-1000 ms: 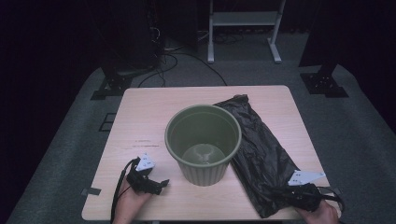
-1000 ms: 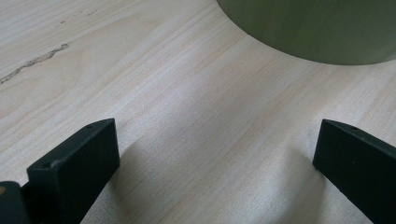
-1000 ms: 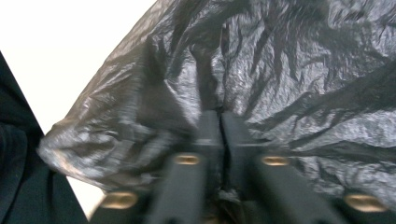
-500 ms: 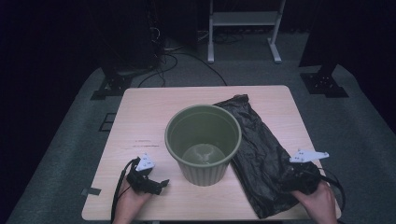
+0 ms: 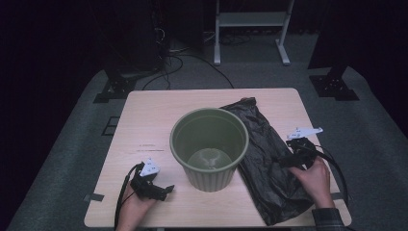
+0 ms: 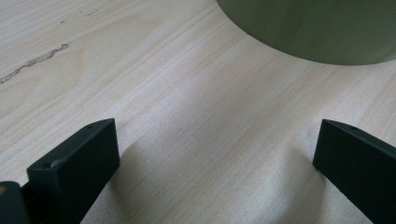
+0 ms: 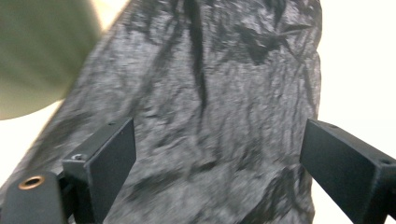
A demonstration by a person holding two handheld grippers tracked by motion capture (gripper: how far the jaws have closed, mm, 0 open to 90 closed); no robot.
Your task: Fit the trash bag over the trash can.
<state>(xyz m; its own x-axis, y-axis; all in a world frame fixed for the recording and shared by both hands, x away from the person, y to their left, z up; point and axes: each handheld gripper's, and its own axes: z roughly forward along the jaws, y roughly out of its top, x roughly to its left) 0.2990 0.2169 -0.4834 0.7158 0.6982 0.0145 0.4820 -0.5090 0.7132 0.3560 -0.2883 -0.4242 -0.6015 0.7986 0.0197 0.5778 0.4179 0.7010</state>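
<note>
A pale wooden tabletop point(image 5: 144, 125) stood on grey carpet in a dark room. Near its middle, slightly toward the near edge, an olive-green plastic bin point(image 5: 210, 147) stood upright and empty. A crumpled black plastic bag point(image 5: 269, 163) lay flat on the right half of the tabletop, running from behind the bin's right side down to the near right corner, with its left edge tucked against the bin.

The person's right hand point(image 5: 315, 178) held the right gripper point(image 5: 288, 161) over the bag's right edge, close to the right edge of the tabletop. Its jaws had just been opening and stood wide apart. In the right gripper view, which was blurred, the wrinkled black bag point(image 7: 210, 102) lay beyond the jaws with nothing clamped between them, and a curve of the green bin point(image 7: 37, 51) showed at the upper left.

The left gripper point(image 5: 163, 191) rested near the near left corner of the tabletop, pointing toward the bin. Its jaws were also wide open over bare wood, and the bin's base point(image 6: 317, 28) lay just ahead of them.
</note>
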